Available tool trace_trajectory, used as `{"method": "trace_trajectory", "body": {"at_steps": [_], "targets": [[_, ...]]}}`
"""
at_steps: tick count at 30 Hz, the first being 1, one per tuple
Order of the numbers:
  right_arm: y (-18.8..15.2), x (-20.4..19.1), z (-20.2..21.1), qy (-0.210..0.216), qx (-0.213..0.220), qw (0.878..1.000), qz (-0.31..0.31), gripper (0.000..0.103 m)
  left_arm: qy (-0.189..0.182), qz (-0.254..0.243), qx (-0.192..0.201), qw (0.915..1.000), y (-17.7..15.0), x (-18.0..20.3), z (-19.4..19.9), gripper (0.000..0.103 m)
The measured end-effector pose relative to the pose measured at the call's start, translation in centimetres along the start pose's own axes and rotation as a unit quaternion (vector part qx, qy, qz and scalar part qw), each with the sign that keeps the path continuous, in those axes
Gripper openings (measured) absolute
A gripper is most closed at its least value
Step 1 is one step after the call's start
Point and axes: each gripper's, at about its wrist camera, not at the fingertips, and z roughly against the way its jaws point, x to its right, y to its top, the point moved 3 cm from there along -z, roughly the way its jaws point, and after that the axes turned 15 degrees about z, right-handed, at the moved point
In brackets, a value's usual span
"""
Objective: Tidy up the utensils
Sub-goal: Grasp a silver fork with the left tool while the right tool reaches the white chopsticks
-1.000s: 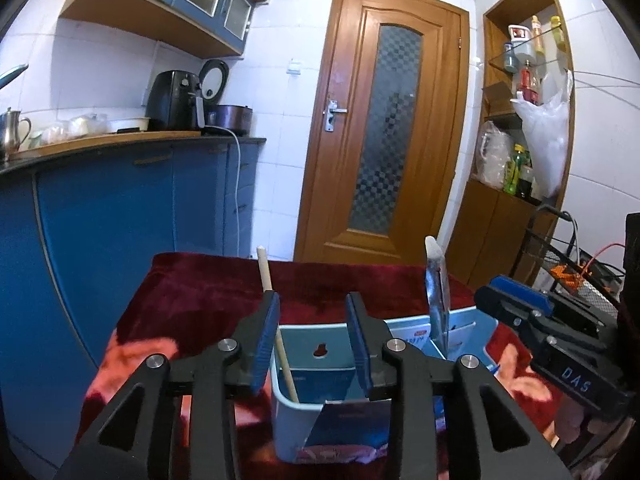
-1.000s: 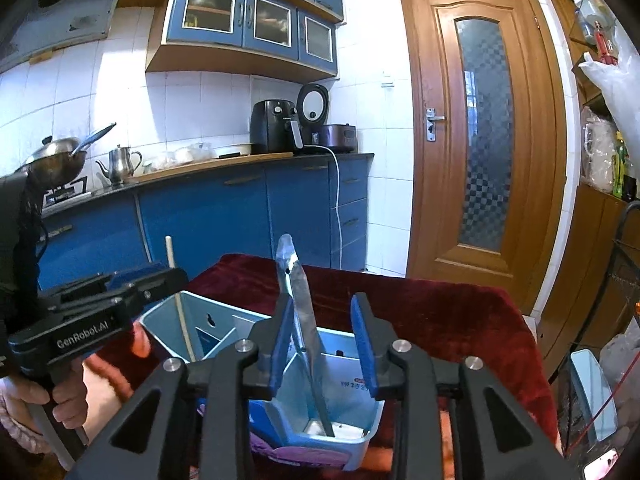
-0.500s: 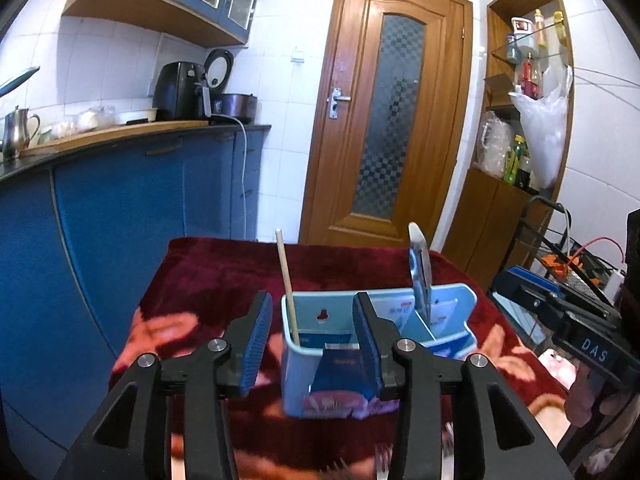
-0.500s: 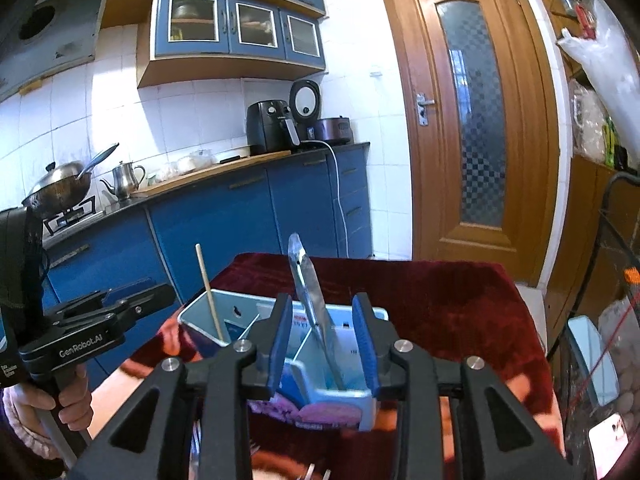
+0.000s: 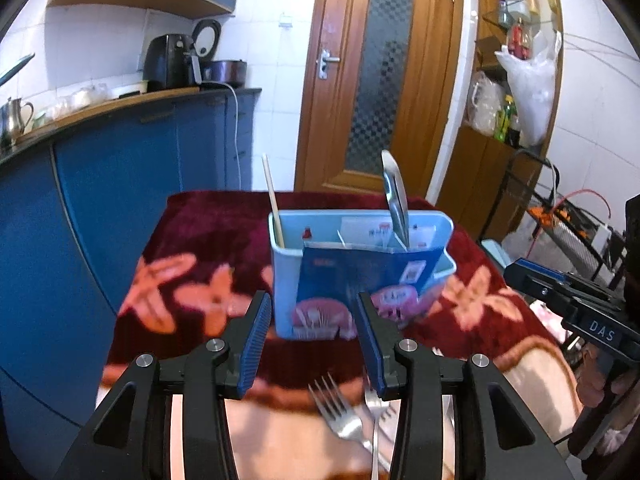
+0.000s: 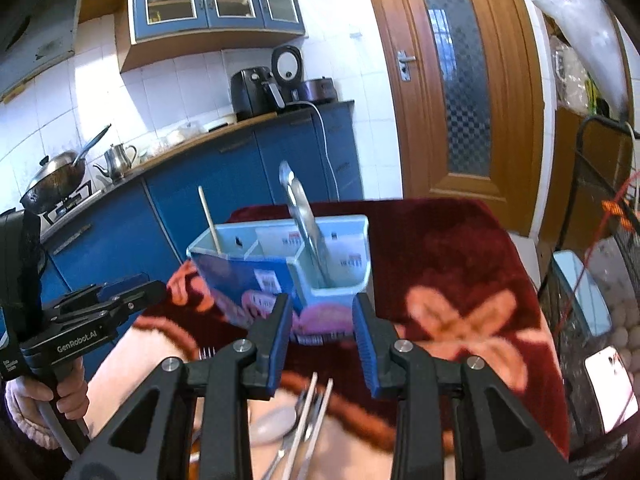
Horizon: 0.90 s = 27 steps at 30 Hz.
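Note:
A light blue utensil holder stands on the red floral tablecloth. In its left compartment leans a wooden chopstick; in its right compartment stand metal utensil handles. My left gripper hangs open in front of the holder with nothing between its fingers. Two forks lie below it. In the right wrist view my right gripper is open and empty before the holder. Under it lie a spoon and other metal utensils.
Blue kitchen cabinets run along the left. A wooden door is behind the table, and a shelf with bottles and bags stands at the right. A wire rack is by the table's right edge. A hand holds the left gripper's handle.
Both grippers have drawn back from the holder toward the table's near edge, so the forks and spoon have come into view. The left jaws stand a little wider than before.

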Motion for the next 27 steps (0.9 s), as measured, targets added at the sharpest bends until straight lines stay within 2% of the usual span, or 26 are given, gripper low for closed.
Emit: {"method": "trace_trajectory", "body": {"at_steps": [9,15,19,27], "targets": [[-3.4,-0.1,0.1,0.007,-0.047,0.999,-0.019,0.035,0.015,0.011,-0.053,0.9984,-3.1,-1.0,-1.6,0.044],[-5.1,-0.1,-0.2,0.013,-0.071,0.997,-0.032,0.036,0.021,0.019,-0.100,0.9946,-5.0,-1.7,-3.3,0.044],[-6.0,0.0,-0.2,0.014,-0.082,0.996,-0.037,0.037,0.028,0.025,-0.116,0.9925,-5.7,-2.2,-4.4,0.044],[-7.2,0.6,-0.2,0.015,-0.093,0.994,-0.055,0.038,0.015,0.036,-0.147,0.9883,-6.8,-2.7,-5.8,0.044]]}}
